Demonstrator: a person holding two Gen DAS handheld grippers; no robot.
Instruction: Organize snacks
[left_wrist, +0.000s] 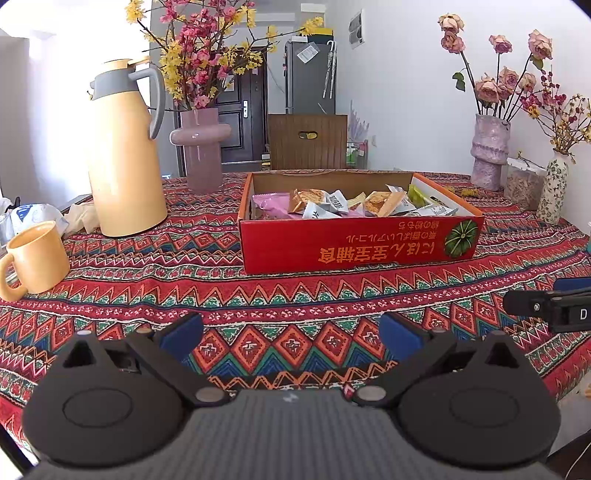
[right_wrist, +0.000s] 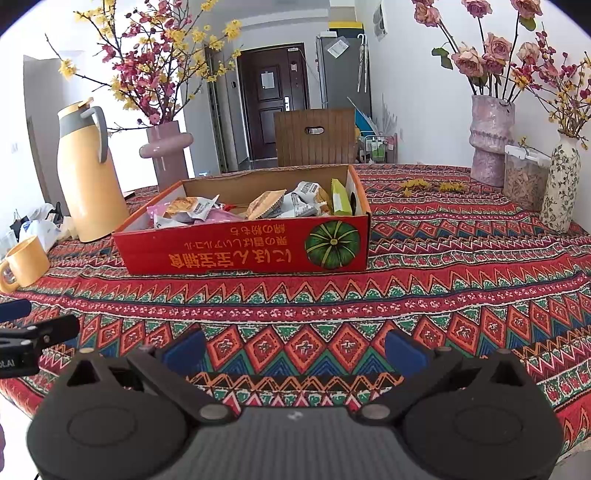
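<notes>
On the patterned worktop (left_wrist: 295, 295), snacks (left_wrist: 332, 203) lie heaped inside the red box (left_wrist: 351, 247); none remain loose outside. Left hand-held gripper (left_wrist: 291, 334) and right hand-held gripper (right_wrist: 295, 349) hover wide, empty, well short of it.

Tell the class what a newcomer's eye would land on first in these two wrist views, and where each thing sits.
First the red box with the pumpkin picture, mid-table on the patterned tablecloth, open and holding snack packets. Next the tall yellow thermos jug to its left, with a yellow mug nearer the table edge. Both the left gripper and the right gripper are open and empty, short of the box.
</notes>
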